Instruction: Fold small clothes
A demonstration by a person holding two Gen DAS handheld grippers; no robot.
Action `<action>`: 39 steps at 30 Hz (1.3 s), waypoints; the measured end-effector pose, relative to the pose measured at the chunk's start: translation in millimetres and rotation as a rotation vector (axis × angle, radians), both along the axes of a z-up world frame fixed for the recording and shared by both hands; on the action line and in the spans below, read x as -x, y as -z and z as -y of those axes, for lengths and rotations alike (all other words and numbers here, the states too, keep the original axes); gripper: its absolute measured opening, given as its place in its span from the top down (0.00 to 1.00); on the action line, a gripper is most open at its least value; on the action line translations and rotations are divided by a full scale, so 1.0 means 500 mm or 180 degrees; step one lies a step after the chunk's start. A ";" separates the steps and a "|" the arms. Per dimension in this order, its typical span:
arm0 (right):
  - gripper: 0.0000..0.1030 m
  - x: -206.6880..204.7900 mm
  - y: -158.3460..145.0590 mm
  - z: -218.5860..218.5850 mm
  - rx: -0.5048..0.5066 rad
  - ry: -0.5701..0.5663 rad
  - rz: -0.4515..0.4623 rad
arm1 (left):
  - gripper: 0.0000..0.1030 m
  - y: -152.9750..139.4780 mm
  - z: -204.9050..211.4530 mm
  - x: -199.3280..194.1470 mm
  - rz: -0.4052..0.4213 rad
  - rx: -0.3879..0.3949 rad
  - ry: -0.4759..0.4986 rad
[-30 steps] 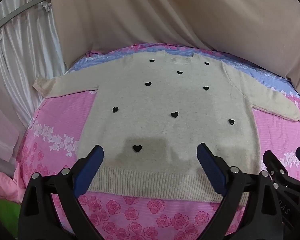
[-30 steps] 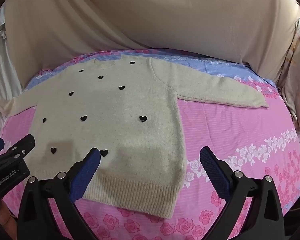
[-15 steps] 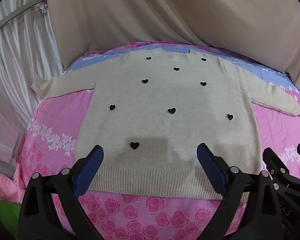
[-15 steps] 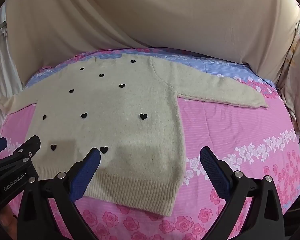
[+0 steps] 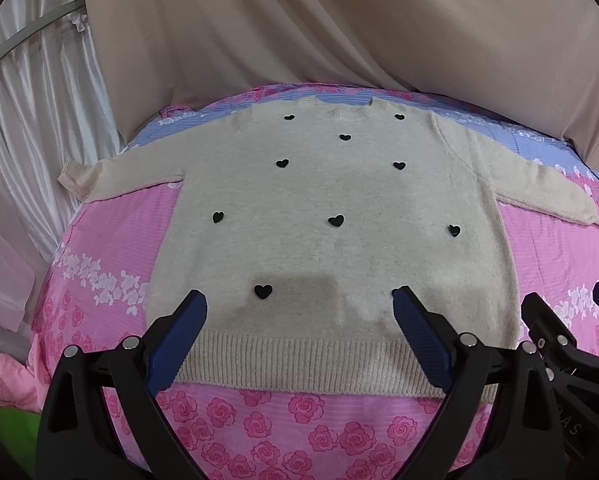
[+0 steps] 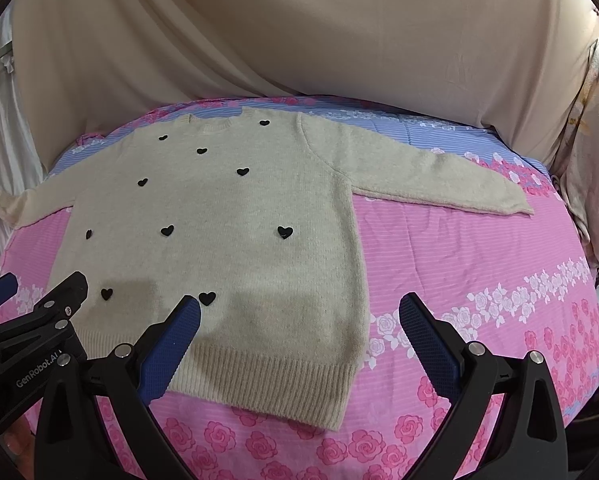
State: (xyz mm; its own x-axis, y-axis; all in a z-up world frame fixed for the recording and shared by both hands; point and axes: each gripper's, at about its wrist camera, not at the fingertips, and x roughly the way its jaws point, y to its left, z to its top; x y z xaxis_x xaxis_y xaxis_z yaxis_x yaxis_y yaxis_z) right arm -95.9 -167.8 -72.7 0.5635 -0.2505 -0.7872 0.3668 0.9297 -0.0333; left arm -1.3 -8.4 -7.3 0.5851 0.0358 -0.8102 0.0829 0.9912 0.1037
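Sweater [image 5: 335,240] flat; right view alone shows patterned cloth [image 6: 595,152].

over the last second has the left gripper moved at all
Yes. The left gripper has eased back: the sweater's ribbed hem now sits slightly higher between its open fingers.

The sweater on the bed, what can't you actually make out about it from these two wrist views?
- Left wrist view: the sweater hem corners sit behind the open left tongs.
- Right wrist view: the hem's left end is hidden by the left tongs' body and by a finger of the open right tongs.
- Both views: the back and any label lie face down; the knit's fine texture is blurred.
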 end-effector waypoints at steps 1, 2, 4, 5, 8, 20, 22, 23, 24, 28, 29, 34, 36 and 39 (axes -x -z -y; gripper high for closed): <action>0.05 0.000 0.000 0.000 -0.0003 -0.0001 -0.0001 | 0.11 0.000 0.001 -0.001 0.0001 -0.0008 -0.0002; 0.05 -0.001 0.000 -0.001 -0.0004 -0.0001 -0.0004 | 0.11 0.000 0.002 -0.001 -0.0002 -0.0009 -0.0005; 0.05 0.000 -0.001 -0.003 0.0000 -0.0009 -0.0010 | 0.11 0.000 0.002 -0.001 -0.0002 -0.0013 -0.0010; 0.05 0.000 -0.002 -0.004 0.0001 -0.0012 -0.0013 | 0.11 0.001 0.003 -0.003 -0.0005 -0.0014 -0.0012; 0.05 -0.002 -0.002 -0.007 0.0006 -0.0019 -0.0022 | 0.11 0.002 0.003 0.001 0.0007 -0.0013 -0.0011; 0.05 -0.007 0.000 -0.012 0.0012 -0.0023 -0.0031 | 0.11 0.003 0.000 0.002 0.0008 -0.0019 -0.0016; 0.05 -0.011 0.000 -0.013 0.0014 -0.0028 -0.0036 | 0.11 0.004 -0.001 0.001 0.0008 -0.0022 -0.0021; 0.05 -0.014 0.001 -0.014 0.0013 -0.0032 -0.0041 | 0.11 0.004 0.000 0.000 0.0008 -0.0022 -0.0020; 0.05 -0.014 0.001 -0.014 0.0011 -0.0029 -0.0040 | 0.11 0.004 -0.001 0.001 0.0010 -0.0028 -0.0023; 0.05 -0.015 0.002 -0.016 0.0015 -0.0031 -0.0042 | 0.11 0.003 -0.002 0.001 0.0009 -0.0021 -0.0019; 0.05 -0.015 0.003 -0.016 0.0017 -0.0032 -0.0043 | 0.11 0.003 -0.002 0.001 0.0009 -0.0020 -0.0019; 0.05 -0.015 0.003 -0.016 0.0018 -0.0026 -0.0042 | 0.11 0.003 -0.002 0.001 0.0009 -0.0020 -0.0016; 0.05 -0.014 0.003 -0.016 0.0014 -0.0029 -0.0040 | 0.11 0.003 -0.002 0.000 0.0007 -0.0024 -0.0020; 0.05 -0.013 0.003 -0.015 0.0016 -0.0029 -0.0039 | 0.11 0.003 -0.002 0.001 0.0009 -0.0023 -0.0019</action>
State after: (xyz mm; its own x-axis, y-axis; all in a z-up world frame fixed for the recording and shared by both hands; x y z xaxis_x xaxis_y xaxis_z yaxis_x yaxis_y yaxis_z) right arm -89.2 -160.1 -74.1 0.5560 -0.2493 -0.7929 0.3579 0.9328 -0.0423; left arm -1.7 -7.4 -9.0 0.5870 0.0452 -0.8083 0.0766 0.9908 0.1111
